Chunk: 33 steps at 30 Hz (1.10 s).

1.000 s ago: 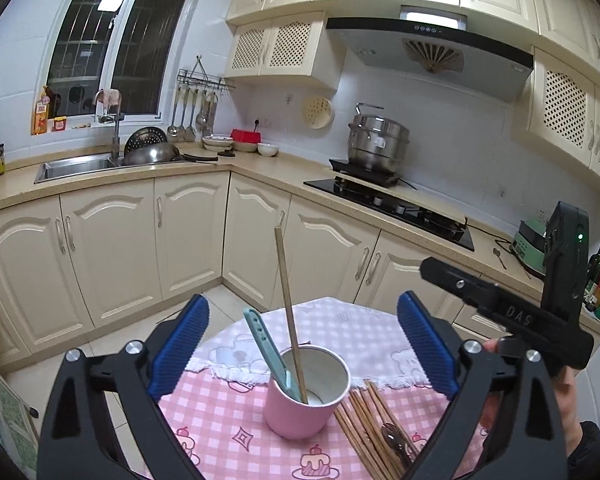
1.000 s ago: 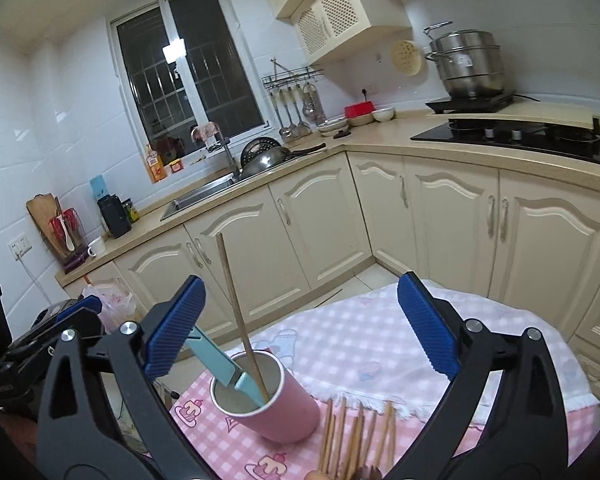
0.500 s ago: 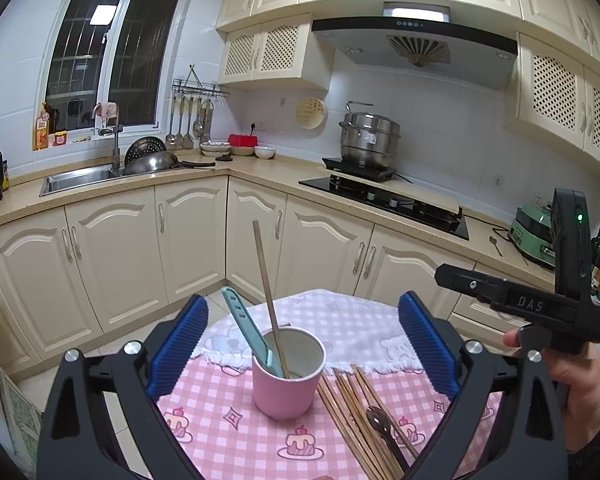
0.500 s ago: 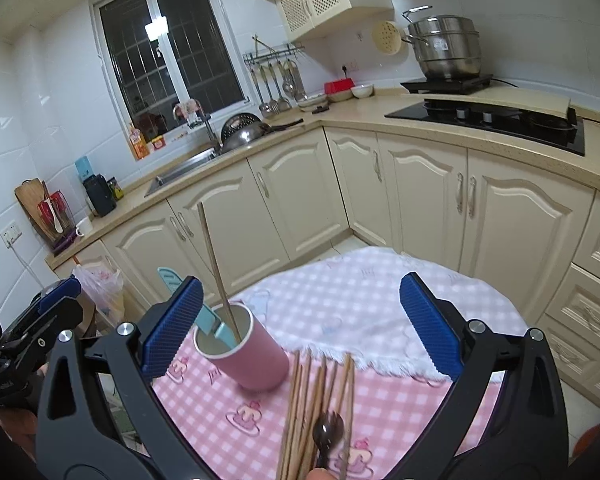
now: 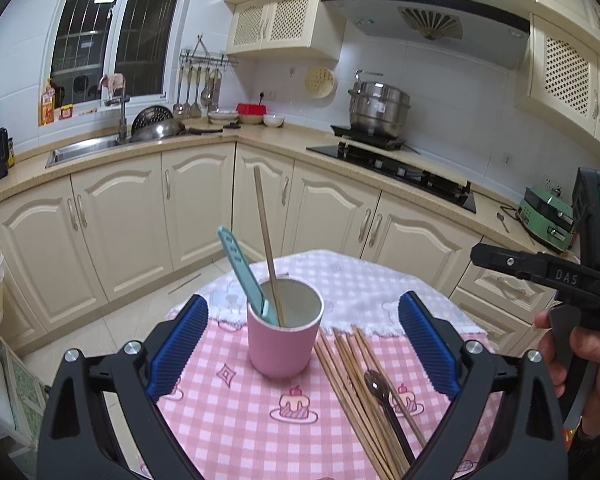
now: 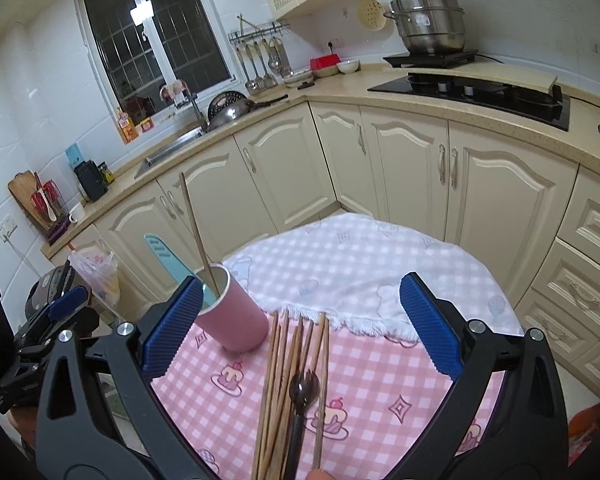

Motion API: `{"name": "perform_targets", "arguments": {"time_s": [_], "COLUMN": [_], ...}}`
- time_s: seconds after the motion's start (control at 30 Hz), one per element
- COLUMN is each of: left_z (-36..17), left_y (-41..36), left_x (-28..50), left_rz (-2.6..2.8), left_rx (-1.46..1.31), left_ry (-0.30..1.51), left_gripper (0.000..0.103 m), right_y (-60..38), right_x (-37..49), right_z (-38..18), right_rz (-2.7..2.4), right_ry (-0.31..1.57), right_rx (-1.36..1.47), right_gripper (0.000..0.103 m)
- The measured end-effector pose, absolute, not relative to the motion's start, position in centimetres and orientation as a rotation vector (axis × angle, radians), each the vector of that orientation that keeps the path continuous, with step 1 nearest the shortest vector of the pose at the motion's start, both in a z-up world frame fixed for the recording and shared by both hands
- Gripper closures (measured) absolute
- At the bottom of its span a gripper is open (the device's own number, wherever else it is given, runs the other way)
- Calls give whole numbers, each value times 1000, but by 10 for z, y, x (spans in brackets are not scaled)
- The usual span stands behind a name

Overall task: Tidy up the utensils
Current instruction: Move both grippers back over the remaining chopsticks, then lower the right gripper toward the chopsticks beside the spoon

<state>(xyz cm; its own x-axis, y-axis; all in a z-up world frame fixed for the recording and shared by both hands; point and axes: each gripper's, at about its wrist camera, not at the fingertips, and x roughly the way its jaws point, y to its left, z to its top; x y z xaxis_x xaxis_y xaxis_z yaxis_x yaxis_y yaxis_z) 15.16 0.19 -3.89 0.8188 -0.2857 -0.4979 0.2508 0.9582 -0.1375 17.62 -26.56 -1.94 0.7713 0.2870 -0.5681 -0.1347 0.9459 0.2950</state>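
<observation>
Status: partway, most of it left. The pink cup (image 5: 284, 340) stands upright on the pink checked tablecloth (image 5: 228, 404) of the small table. It holds two items so far: one wooden chopstick (image 5: 266, 244) leaning up out of it and a teal utensil (image 5: 240, 268), handle up. I can't tell what kind of utensil; its head is hidden inside the cup.

Still loose: a bundle of wooden chopsticks (image 6: 288, 392) lying flat on the cloth just beside the cup, on its right in the left wrist view. A dark spoon (image 6: 302, 396) lies on top of the bundle, bowl pointing toward the cup. No count on the sticks; they overlap and run out of frame at the bottom.

My left gripper (image 5: 302, 352) is spread wide and empty, looking at the cup between its blue pads. Right gripper (image 6: 300, 328) is also spread wide, empty, hovering over the bundle with the spoon roughly centred between the fingers. In the left view I see the person's hand (image 5: 580, 356) on the right tool's handle.

My read: next pick is the spoon or a chopstick with the right, then drop it in the cup. Risk: thin sticks lying flat and packed together, easy to grab several or none.
</observation>
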Motion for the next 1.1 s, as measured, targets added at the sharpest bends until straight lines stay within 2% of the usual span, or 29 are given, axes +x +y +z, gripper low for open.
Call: {"name": "perform_targets", "arguments": {"time_s": [0.3, 0.8, 1.1], "left_z": [-87, -190, -212], "left_y": [-16, -44, -50], "left_x": [154, 194, 206], "left_rz": [-251, -224, -176], "left_rx": [-16, -10, -25], "left_ry": [707, 1137, 1222], "left_gripper": [9, 9, 9], "right_y": [-269, -266, -271], "right_x": [173, 169, 168], "right_z": [-60, -100, -109], "right_rz": [227, 231, 231], "right_ry": [794, 915, 937], "right_rx": [223, 175, 188], "right_gripper": [6, 6, 6]}}
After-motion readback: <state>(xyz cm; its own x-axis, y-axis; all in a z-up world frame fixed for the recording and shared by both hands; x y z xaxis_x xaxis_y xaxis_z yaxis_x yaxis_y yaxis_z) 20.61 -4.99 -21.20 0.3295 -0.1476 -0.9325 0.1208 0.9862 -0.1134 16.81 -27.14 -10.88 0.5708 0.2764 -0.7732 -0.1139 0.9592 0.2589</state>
